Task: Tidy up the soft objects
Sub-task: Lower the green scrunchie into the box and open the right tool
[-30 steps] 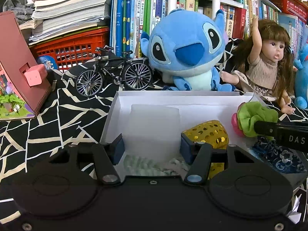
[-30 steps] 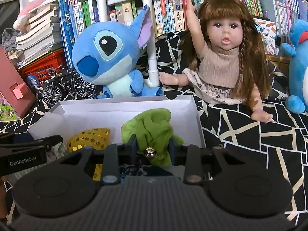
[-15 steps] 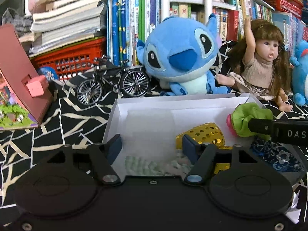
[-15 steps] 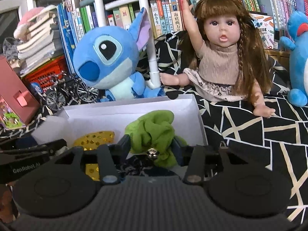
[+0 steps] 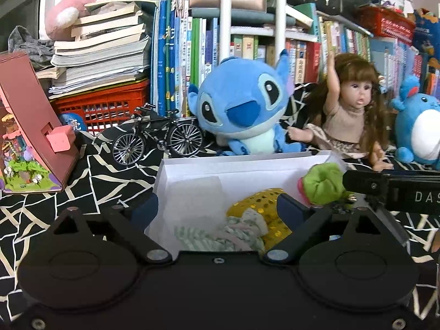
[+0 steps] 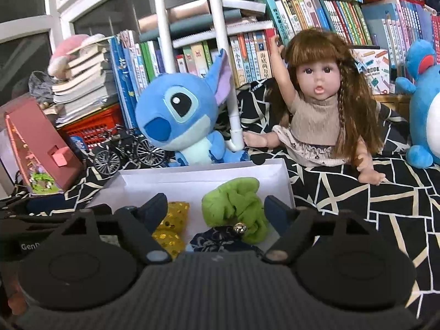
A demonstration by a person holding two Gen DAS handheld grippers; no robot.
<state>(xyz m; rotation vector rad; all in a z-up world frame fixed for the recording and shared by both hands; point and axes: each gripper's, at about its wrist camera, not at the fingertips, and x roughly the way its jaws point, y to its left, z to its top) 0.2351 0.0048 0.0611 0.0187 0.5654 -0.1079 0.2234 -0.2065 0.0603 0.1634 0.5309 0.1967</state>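
Observation:
A white box [image 5: 233,165] [image 6: 203,174] sits on the black patterned cloth. In it lie a gold sequin pouch [image 5: 264,200] [image 6: 172,220], a green scrunchie [image 5: 321,184] [image 6: 236,206], a dark blue patterned pouch with a small bell [image 6: 220,240] and a pale green striped cloth [image 5: 220,236]. My left gripper [image 5: 217,209] is open and empty over the box's near left part. My right gripper [image 6: 217,209] is open, its fingers on either side of the green scrunchie and apart from it.
Behind the box sit a blue Stitch plush [image 5: 242,110], a doll [image 5: 354,115], a blue-and-white plush [image 5: 418,126] and a model bicycle [image 5: 159,137]. A pink house-shaped box [image 5: 30,137] stands at the left. Books and red baskets fill the shelf behind.
My right gripper has opened and let go of the green scrunchie, which now lies in the box. Both grippers have drawn back and up a little.

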